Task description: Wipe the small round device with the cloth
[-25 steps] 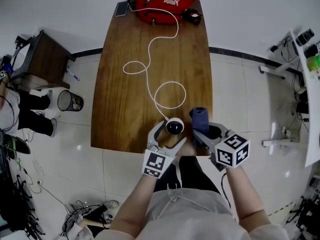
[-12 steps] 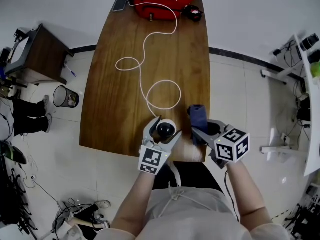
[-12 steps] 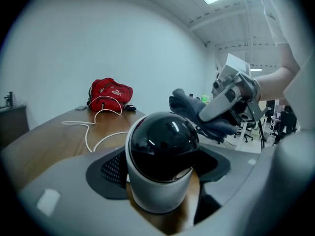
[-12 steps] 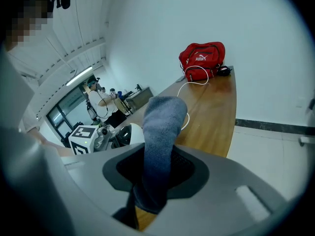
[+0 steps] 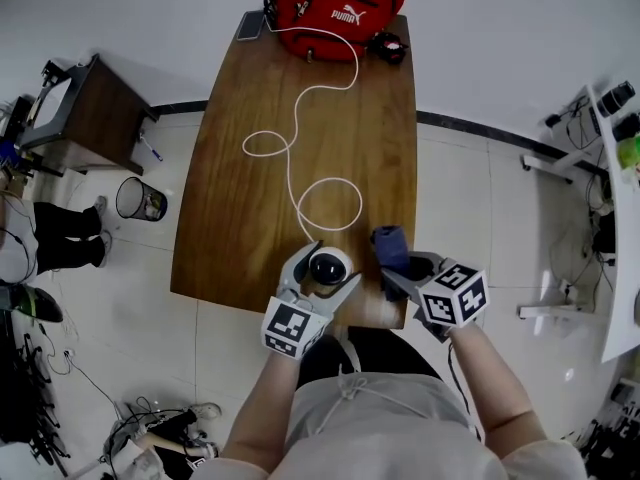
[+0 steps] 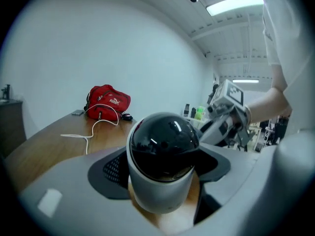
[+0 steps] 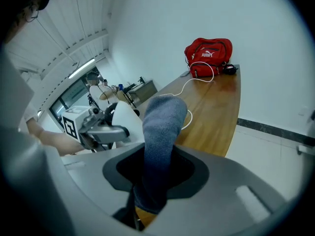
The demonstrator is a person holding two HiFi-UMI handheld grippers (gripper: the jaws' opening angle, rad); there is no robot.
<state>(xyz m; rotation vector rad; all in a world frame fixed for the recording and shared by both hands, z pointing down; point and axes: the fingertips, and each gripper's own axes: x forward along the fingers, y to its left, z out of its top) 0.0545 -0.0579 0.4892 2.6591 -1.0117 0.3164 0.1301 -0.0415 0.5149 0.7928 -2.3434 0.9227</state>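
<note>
The small round device, white with a glossy black dome, is clamped between the jaws of my left gripper over the near edge of the wooden table. A white cable trails from it towards the far end. My right gripper is shut on a blue cloth, which stands up out of its jaws. The cloth is just right of the device and does not touch it. Each gripper shows in the other's view: the right gripper and the left gripper.
A red bag, a phone and a small dark object lie at the table's far end. On the floor to the left are a waste bin and a side table. Tiled floor surrounds the table.
The left gripper with the device has shifted a little left and towards me. The right gripper with the cloth has sunk slightly. The gap between device and cloth has widened a bit.
</note>
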